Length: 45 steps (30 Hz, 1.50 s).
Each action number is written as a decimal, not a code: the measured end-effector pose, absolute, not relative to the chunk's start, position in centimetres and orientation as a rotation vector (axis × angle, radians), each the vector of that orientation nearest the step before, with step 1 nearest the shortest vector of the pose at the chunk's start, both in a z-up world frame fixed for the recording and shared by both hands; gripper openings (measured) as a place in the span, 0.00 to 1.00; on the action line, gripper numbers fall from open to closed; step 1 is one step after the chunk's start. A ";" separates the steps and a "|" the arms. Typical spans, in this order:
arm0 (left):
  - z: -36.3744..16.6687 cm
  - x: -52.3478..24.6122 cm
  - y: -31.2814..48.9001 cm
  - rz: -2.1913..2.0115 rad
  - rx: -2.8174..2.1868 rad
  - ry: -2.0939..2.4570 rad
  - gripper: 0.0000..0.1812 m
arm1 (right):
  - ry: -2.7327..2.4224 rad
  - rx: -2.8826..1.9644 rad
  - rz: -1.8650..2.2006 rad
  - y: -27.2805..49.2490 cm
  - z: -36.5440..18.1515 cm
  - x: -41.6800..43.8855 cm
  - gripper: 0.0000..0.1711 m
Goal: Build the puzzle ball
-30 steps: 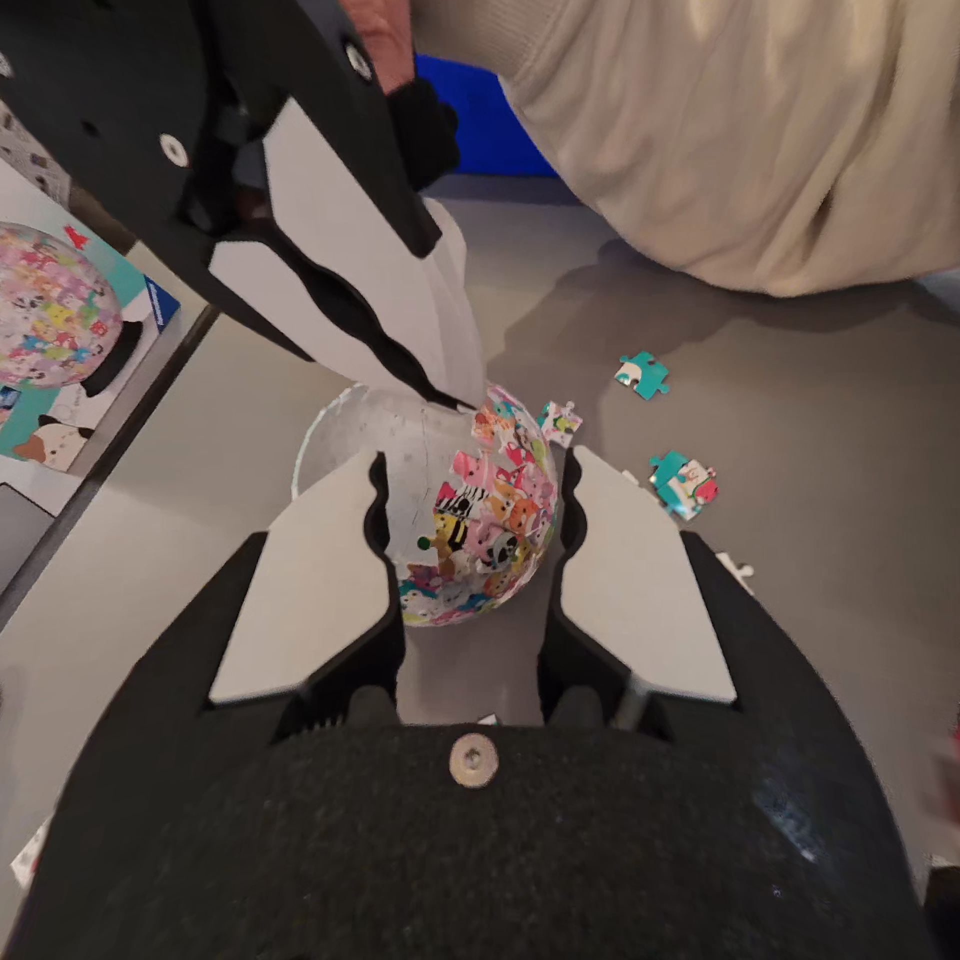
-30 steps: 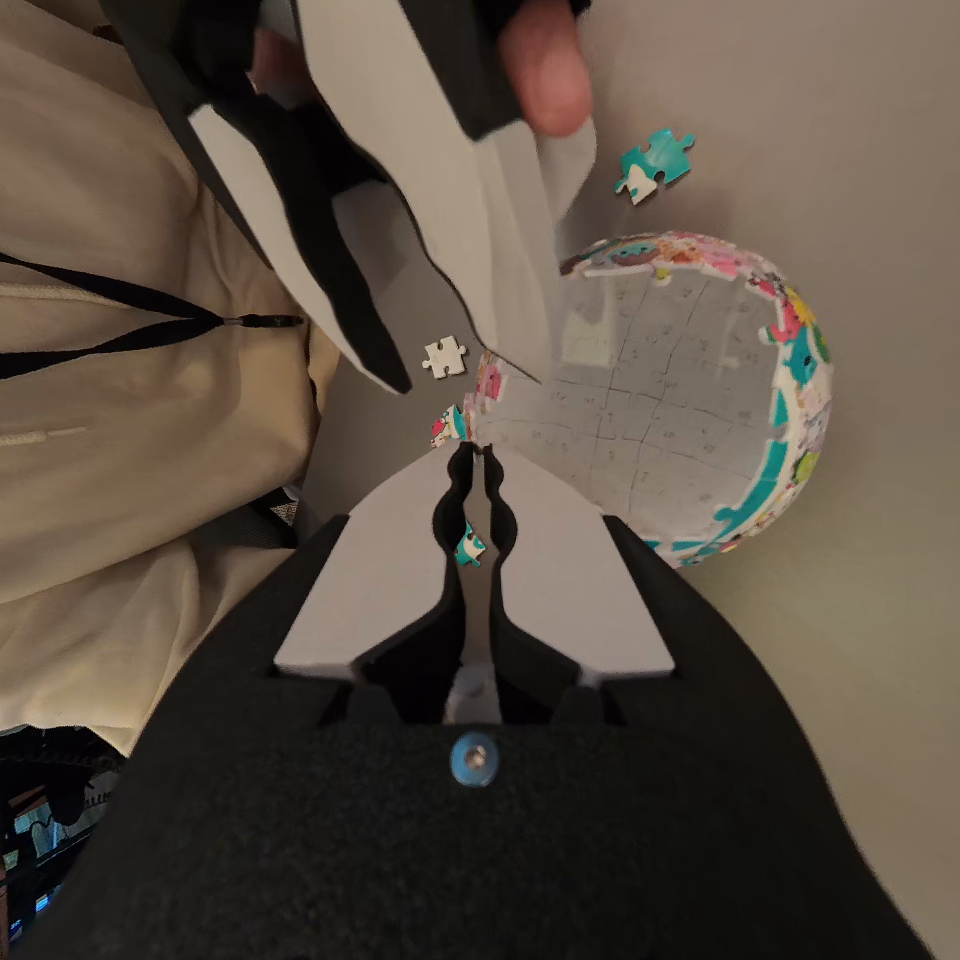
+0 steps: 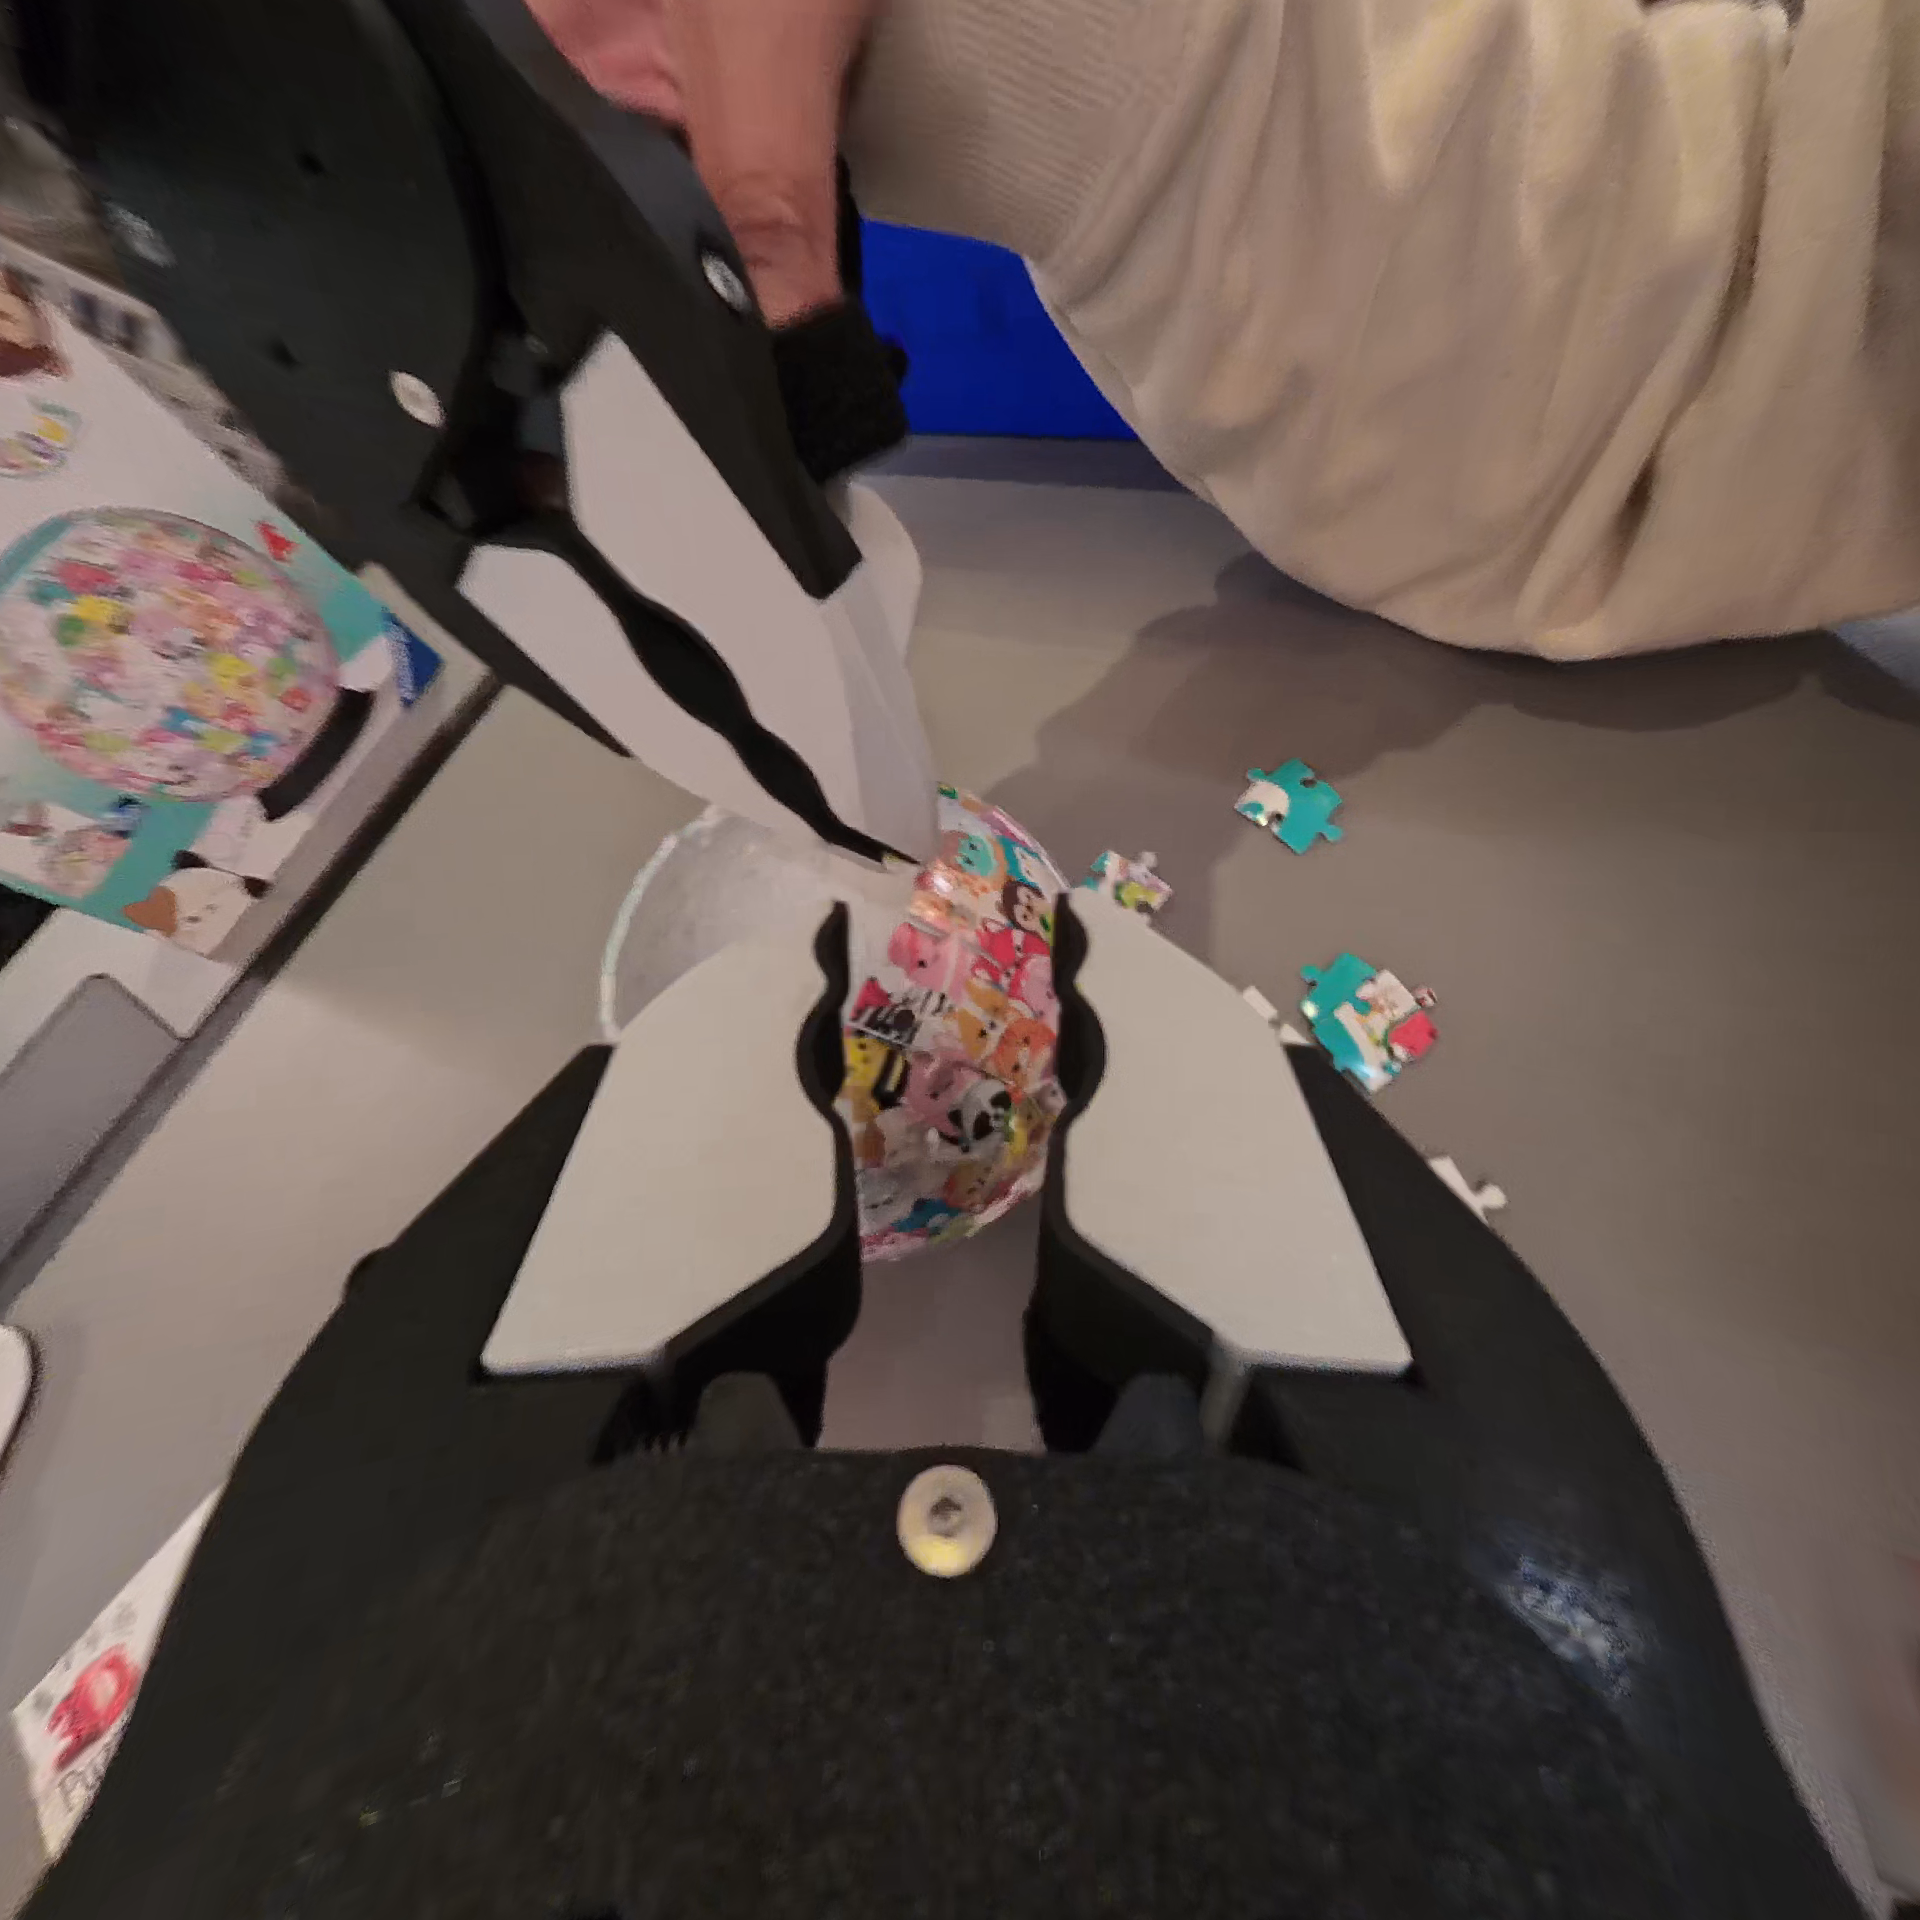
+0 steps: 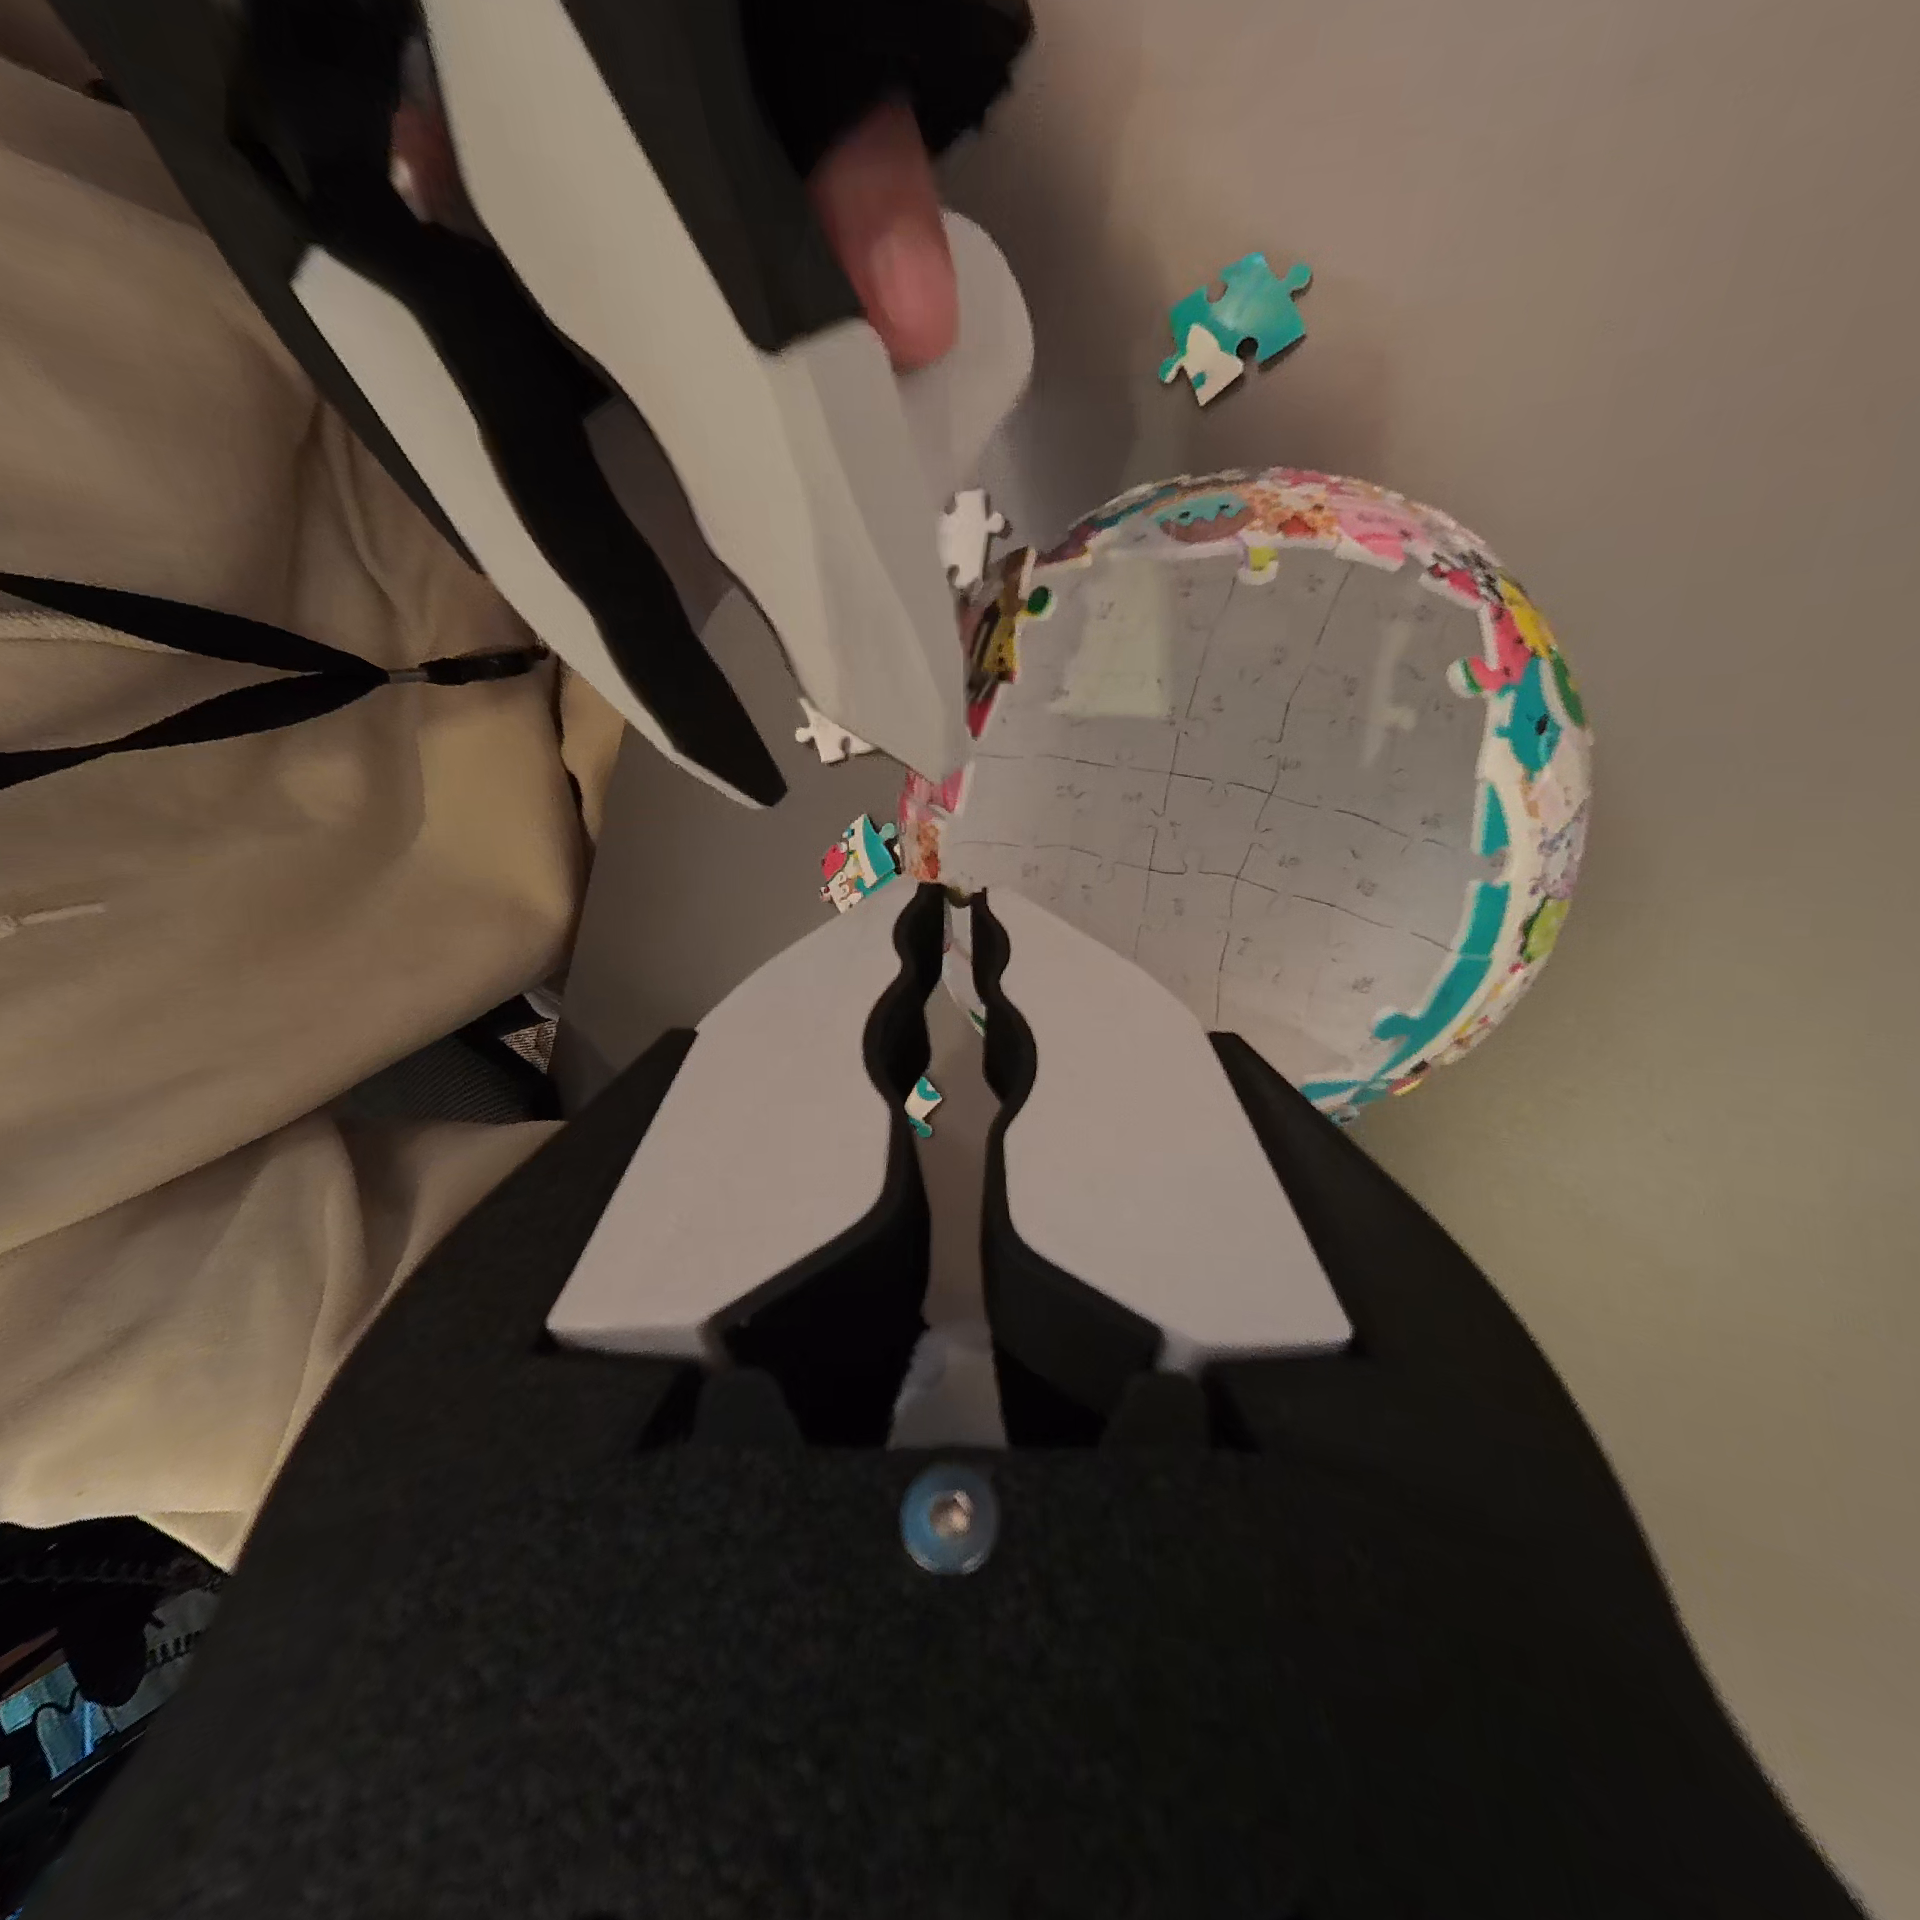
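I am narrowing the left tongs [image 3: 951,925], now part-open around the half-built ball [image 3: 961,1049]; right tongs [image 4: 958,896] pinching its rim, steadying for fitting.

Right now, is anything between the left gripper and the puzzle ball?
Nothing visible. The left gripper is open, with the puzzle ball showing directly through the gap between its fingers. The right gripper, nearly closed, meets the ball's open rim from the other side, not in the left one's way.
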<state>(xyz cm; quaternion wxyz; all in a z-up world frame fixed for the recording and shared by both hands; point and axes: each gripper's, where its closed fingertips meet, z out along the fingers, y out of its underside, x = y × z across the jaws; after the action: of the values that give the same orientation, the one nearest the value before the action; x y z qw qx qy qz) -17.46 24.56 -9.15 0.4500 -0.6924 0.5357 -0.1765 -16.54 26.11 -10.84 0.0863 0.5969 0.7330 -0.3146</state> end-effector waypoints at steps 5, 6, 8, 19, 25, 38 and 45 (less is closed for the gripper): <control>-8.2 -17.0 23.6 -0.413 -1.660 1.163 0.00 | 2.190 1.778 -0.934 26.1 -10.8 -16.5 0.03; -8.7 -16.9 23.6 -0.359 -1.671 1.148 0.00 | 2.194 1.777 -0.933 26.1 -10.8 -16.5 0.03; -9.4 -16.6 23.5 -0.246 -1.659 1.146 0.00 | 2.197 1.775 -0.932 26.1 -10.8 -16.5 0.03; -11.1 -16.1 23.8 -0.195 -1.708 1.158 0.00 | 2.211 1.767 -0.933 26.0 -10.8 -16.4 0.03; -11.5 -16.1 24.2 -0.147 -1.709 1.177 0.00 | 2.222 1.760 -0.932 26.1 -10.9 -16.5 0.03; -11.3 -16.3 24.2 -0.145 -1.703 1.162 0.00 | 2.224 1.660 -1.048 25.1 -10.5 -17.0 0.16; -11.2 -16.4 24.4 -0.155 -1.701 1.147 0.00 | 2.177 1.612 -1.078 24.4 -10.5 -17.3 0.15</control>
<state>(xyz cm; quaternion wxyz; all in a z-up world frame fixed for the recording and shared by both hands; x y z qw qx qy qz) -16.43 24.43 -11.22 0.5159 -0.7084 0.4775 -0.0644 -17.26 24.45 -10.47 0.1127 0.5495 0.7418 -0.3675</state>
